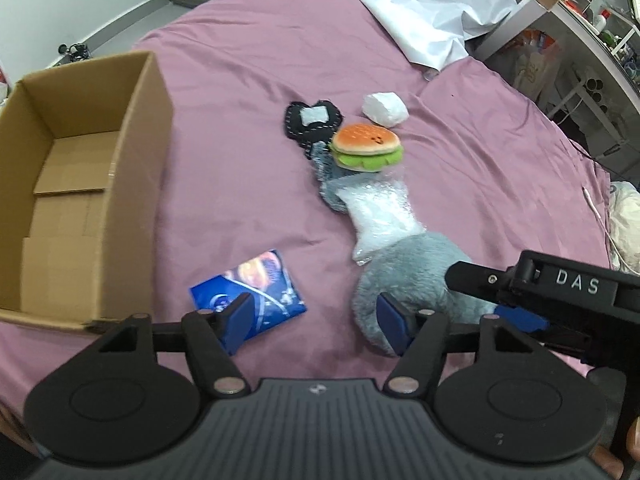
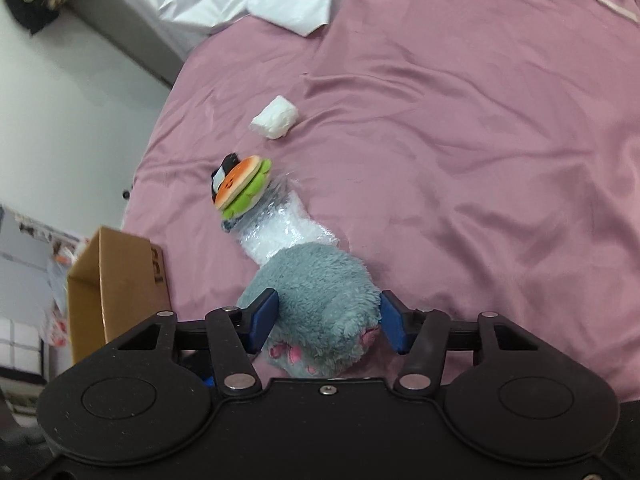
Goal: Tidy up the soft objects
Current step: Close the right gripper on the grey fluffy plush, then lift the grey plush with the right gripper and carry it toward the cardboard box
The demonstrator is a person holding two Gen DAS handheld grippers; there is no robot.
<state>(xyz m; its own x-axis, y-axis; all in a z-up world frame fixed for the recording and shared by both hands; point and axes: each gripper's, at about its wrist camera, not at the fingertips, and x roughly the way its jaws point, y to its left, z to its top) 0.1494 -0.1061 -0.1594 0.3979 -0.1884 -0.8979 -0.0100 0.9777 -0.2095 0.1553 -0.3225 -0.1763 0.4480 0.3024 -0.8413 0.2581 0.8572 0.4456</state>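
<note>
A grey plush toy [image 1: 408, 276] lies on the pink bedsheet [image 1: 248, 92], with a bubble-wrap packet [image 1: 380, 212] and a plush burger [image 1: 366, 146] above it. In the right wrist view the grey plush [image 2: 316, 304] lies between my right gripper's [image 2: 326, 322] open fingers, which flank it. My left gripper [image 1: 316, 324] is open and empty above the sheet, its left fingertip [image 1: 236, 320] over a blue printed pouch [image 1: 248, 284]. A black stitched pad [image 1: 312, 122] and a white soft lump [image 1: 385, 109] lie beyond the burger. The open cardboard box [image 1: 80, 184] stands at left.
A white sheet [image 1: 424, 4] is bunched at the bed's far end. Shelving with clutter [image 1: 580, 40] stands to the right of the bed. A white cable [image 1: 596, 208] and a cream bundle [image 1: 626, 220] lie at the right edge. The right gripper's black body [image 1: 560, 292] crosses the left view.
</note>
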